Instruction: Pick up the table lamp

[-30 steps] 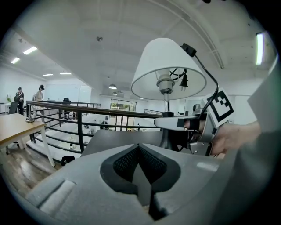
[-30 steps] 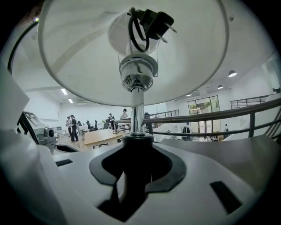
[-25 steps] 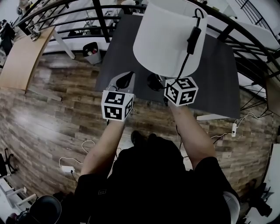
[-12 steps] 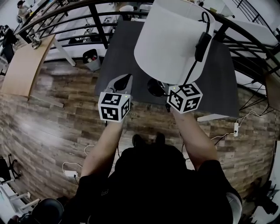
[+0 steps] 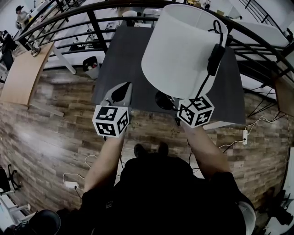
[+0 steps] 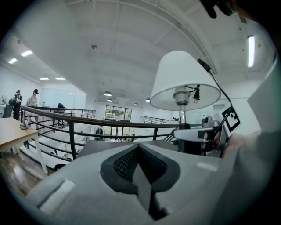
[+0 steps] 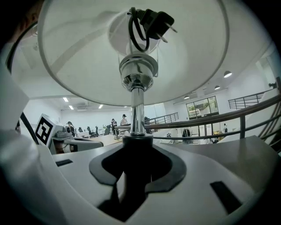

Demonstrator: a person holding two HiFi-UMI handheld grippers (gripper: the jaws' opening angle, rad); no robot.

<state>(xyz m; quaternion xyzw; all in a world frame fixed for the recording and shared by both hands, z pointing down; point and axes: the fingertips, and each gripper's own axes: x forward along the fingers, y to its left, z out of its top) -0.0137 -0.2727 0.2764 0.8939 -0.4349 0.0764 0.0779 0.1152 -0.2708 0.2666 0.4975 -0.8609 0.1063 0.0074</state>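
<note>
Item: table lamp (image 5: 183, 50), with a white drum-cone shade, a chrome stem (image 7: 137, 110) and a black lower column.
Location: upper centre-right of the head view, over the near edge of the dark grey table (image 5: 119, 55). In the left gripper view it stands upright at centre right.
Base: a black part shows under the shade. Whether it rests on the table cannot be told.
Cord: black, draped up the outside of the shade, with the inline switch (image 5: 216, 59) on the shade's right side. The plug (image 7: 153, 19) hangs coiled inside the shade near the bulb socket.
Right gripper (image 7: 137, 165): jaws clamped on the lamp's black column, just below the chrome stem. Its marker cube shows below the shade in the head view.
Left gripper (image 6: 139, 167): jaws pressed together with nothing between them. It sits to the left of the lamp and apart from it, pointing across the table.
Surroundings: black railing (image 5: 69, 13) beyond the table, wood-plank floor (image 5: 50, 119), a small bin (image 5: 90, 63) at upper left, a light wooden tabletop (image 5: 23, 73) at far left, and a white power strip (image 5: 245, 136) on the floor at right.
</note>
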